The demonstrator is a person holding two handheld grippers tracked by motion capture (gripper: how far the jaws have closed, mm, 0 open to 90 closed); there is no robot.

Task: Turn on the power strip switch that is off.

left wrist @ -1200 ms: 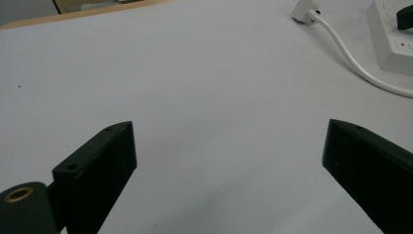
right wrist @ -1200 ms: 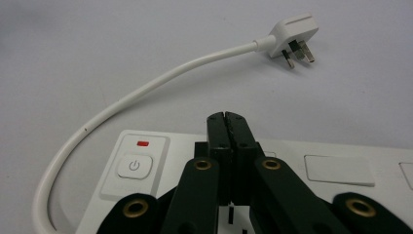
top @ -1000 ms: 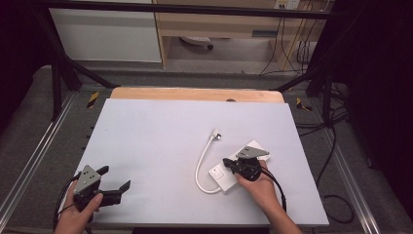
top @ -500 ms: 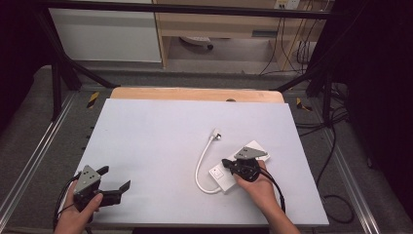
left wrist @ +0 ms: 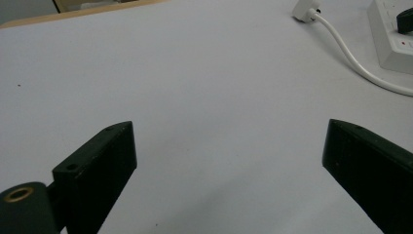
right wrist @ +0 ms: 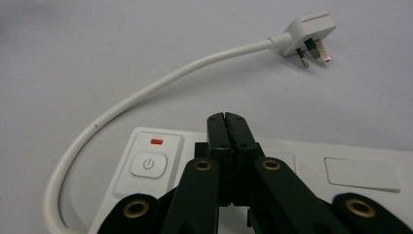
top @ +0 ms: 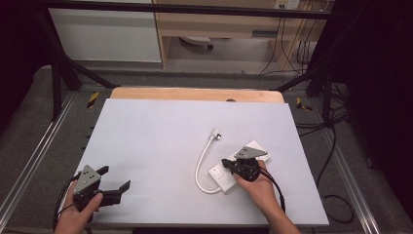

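A white power strip [top: 229, 174] is seen lying flat on the white table [top: 160, 136], toward the 4 o'clock part of the surface in the high view. Its white cable [top: 199, 163] is looped out from the strip's near end and curved up toward 12 o'clock, where it is ended by a white plug [top: 215, 133] lying on its side (its metal pins are turned outward in the right gripper view). The right gripper [right wrist: 227, 118] is held over the strip, its jaws pressed together with nothing between them, just beside the power button [right wrist: 149, 165] and its red indicator [right wrist: 156, 142]. The left gripper [top: 113, 183] is held near the table's 7 o'clock corner, well apart from the strip, its jaws spread wide and empty.
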